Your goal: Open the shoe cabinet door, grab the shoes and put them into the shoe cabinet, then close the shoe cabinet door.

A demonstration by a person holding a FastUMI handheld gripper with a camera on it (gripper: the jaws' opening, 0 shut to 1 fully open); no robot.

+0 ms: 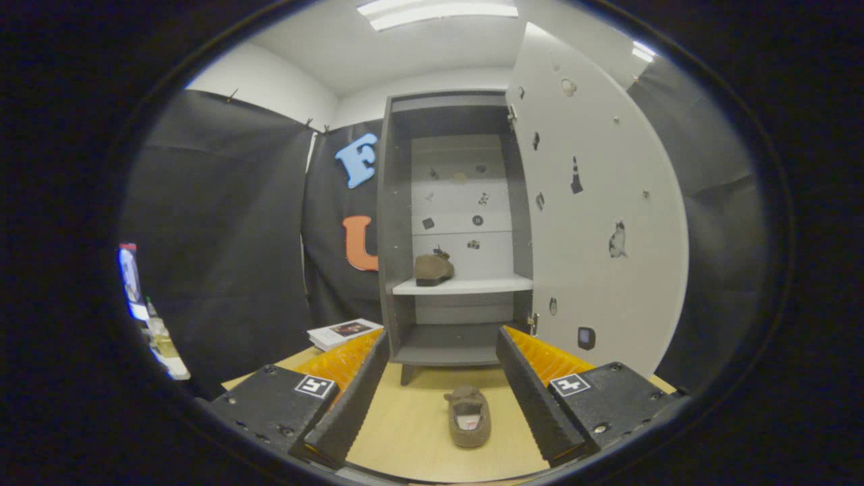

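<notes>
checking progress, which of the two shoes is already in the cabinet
The shoe on the cabinet's middle shelf, beyond the open jaws of the gripper. The other shoe lies on the wooden floor between the jaws, in front of the cabinet.

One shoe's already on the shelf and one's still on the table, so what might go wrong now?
The gripper is open, its fingers either side of the shoe on the table without touching it. The shoe looks soft, so a pinch might slip or fold it.

The first shoe sits at the shelf's left end; the second could nudge it.

The door stands open to the right, so a wide swing of the gripper might bump it.
</notes>
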